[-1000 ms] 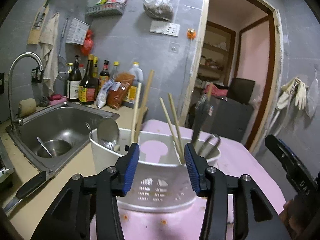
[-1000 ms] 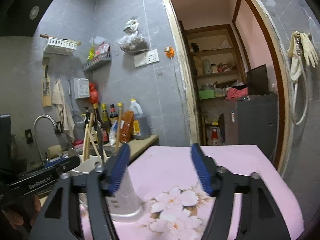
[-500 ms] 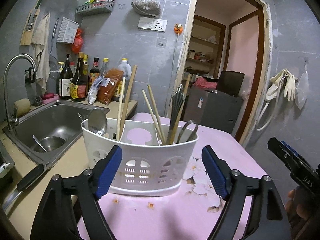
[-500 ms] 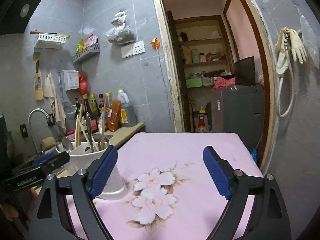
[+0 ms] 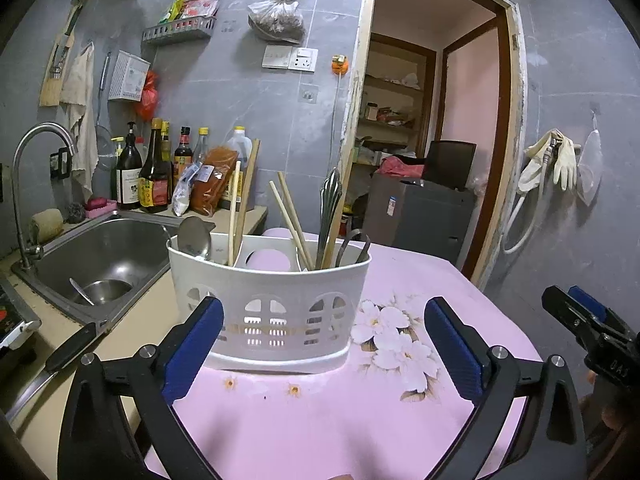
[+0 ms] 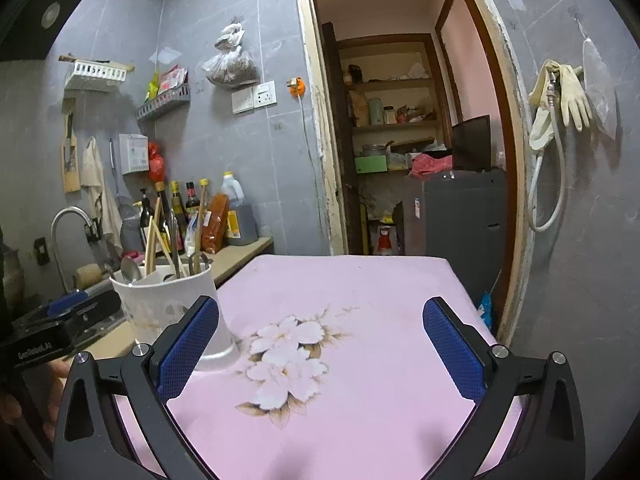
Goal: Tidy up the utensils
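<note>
A white slotted utensil holder [image 5: 272,304] stands on the pink flowered tabletop [image 5: 340,420]. It holds a metal spoon [image 5: 194,236], wooden chopsticks [image 5: 290,222], a metal utensil handle [image 5: 330,208] and tongs [image 5: 354,244]. My left gripper [image 5: 324,344] is open and empty, just in front of the holder. My right gripper [image 6: 320,344] is open and empty over the bare tabletop; the holder [image 6: 168,304] stands at its left.
A steel sink [image 5: 100,252] with a tap [image 5: 28,160] and a bowl lies left of the table. Sauce bottles [image 5: 152,172] line the counter. A black knife handle [image 5: 70,346] lies at the counter's edge. A doorway [image 5: 424,140] opens behind.
Both grippers have pulled back from the holder and opened wider. The left one was close against the holder's wall and now stands clear of it.
</note>
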Motion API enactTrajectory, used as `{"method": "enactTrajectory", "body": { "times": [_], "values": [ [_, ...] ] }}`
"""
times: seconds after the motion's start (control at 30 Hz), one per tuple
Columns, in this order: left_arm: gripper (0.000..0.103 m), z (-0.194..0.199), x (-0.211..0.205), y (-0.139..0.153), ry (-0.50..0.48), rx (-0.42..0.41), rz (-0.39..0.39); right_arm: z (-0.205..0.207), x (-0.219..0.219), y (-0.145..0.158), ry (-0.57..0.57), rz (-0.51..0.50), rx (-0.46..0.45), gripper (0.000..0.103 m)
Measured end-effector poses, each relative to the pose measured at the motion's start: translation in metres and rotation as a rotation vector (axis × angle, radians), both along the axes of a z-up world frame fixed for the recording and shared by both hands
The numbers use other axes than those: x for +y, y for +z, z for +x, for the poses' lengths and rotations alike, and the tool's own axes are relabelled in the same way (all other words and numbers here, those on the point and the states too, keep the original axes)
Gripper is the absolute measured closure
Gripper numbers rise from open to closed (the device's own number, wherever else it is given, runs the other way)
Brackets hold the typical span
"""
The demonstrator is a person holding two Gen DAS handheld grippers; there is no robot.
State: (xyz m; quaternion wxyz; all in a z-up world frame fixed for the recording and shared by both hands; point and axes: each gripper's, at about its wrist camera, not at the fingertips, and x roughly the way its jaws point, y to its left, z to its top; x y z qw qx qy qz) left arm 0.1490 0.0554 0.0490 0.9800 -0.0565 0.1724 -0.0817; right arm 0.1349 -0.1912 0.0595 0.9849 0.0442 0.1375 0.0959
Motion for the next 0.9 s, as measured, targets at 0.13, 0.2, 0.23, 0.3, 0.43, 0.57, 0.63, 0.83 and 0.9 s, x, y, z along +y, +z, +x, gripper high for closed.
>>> {"method": "enactTrajectory", "body": {
  "times": [0.13,0.2,0.23,0.3,0.43,0.57,0.63,0.83,0.9],
  "values": [
    [0.004,-0.009,0.000,-0.002,0.012,-0.007,0.008,-0.012,-0.001,0.000,-0.010,-0.027,-0.003,0.000],
    [0.004,-0.014,-0.001,-0.004,0.009,-0.009,0.020,-0.017,-0.001,-0.001,-0.017,-0.038,-0.004,0.000],
    [0.004,-0.016,-0.001,-0.005,0.013,-0.012,0.025,-0.019,-0.001,-0.001,-0.016,-0.040,-0.002,0.000],
    [0.004,-0.021,-0.001,-0.007,0.019,-0.017,0.033,-0.025,0.000,-0.003,-0.023,-0.045,0.004,0.000],
    [0.004,-0.031,-0.001,-0.012,0.026,-0.027,0.048,-0.038,0.000,-0.007,-0.059,-0.051,-0.007,0.000],
    [0.004,-0.043,0.000,-0.016,0.048,-0.036,0.053,-0.052,0.001,-0.009,-0.083,-0.057,-0.017,0.000],
    [0.004,-0.051,0.000,-0.018,0.067,-0.041,0.060,-0.058,0.002,-0.010,-0.091,-0.066,-0.023,0.000],
    [0.004,-0.069,0.005,-0.025,0.091,-0.055,0.050,-0.072,0.003,-0.018,-0.105,-0.073,-0.021,0.000],
    [0.004,-0.075,0.006,-0.027,0.092,-0.057,0.036,-0.076,0.003,-0.019,-0.110,-0.075,-0.023,0.000]
  ]
}}
